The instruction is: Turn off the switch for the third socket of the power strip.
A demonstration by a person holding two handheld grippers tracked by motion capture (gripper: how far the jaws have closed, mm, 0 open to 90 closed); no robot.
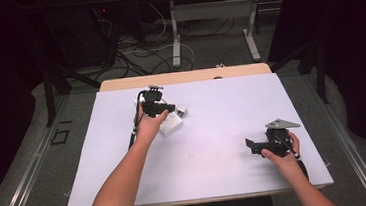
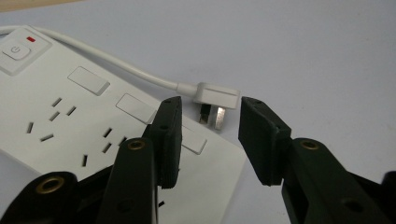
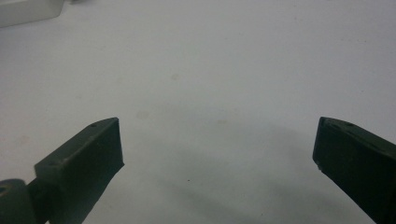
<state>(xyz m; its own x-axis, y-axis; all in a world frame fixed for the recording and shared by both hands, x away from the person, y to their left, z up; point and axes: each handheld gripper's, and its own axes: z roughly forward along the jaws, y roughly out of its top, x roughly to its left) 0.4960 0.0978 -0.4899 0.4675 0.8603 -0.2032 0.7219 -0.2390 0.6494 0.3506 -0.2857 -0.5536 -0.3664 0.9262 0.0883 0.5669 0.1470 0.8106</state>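
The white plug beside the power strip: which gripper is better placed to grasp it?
Left. The left gripper has its jaws apart around the white plug; the right gripper rests far away, open over bare table.

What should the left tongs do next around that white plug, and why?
Probably ease forward a little and then close. The left tongs stand open, with the white plug lying just beyond their tips, in line with the gap, beside the power strip. Nothing is pinched yet, so closing now would likely miss.
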